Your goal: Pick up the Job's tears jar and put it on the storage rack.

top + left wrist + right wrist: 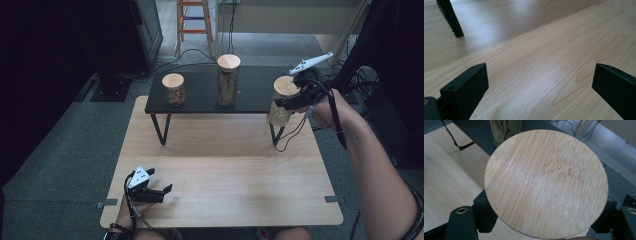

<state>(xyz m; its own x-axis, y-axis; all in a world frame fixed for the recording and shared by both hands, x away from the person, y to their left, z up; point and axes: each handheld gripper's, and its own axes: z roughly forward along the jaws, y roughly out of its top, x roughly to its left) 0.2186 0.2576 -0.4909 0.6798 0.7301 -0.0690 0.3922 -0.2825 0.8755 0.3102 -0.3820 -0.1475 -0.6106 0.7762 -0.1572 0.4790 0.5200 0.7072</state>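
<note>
Nearest you, at about 7 o'clock on the desk (225,175), your left tongs (167,189) rest low over the bare wood with the jaws spread wide and nothing between them; in the left gripper view only wood grain lies between the two black jaws, and one black leg (450,17) of the shelf stands farther off at the upper left. The middle of the desk between your hands carries nothing.

Farther out, at 12 o'clock, the low black shelf (200,97) stands on thin legs across the back of the desk. Two jars sit on it: a short jar (174,90) toward 11 o'clock and a tall jar (228,80) at 12, both upright, both with round wooden lids, well apart from each other.

At about 2 o'clock your right tongs (279,104) are pinching the third jar (280,112) just under its lid (546,182), one jaw on each side. This jar hangs at the right end of the shelf, in front of its corner and over the right-hand leg; whether it touches the shelf edge you cannot tell. Its long axis runs close to vertical, lid up, base down. In the right gripper view the round lid faces the camera, with the tall jar just beyond it at 12 o'clock, the nearest thing in the way on that side. A black cable (290,132) trails from the right tongs down past the shelf leg.

Beyond the desk, an orange ladder (195,20) stands on the floor.
</note>
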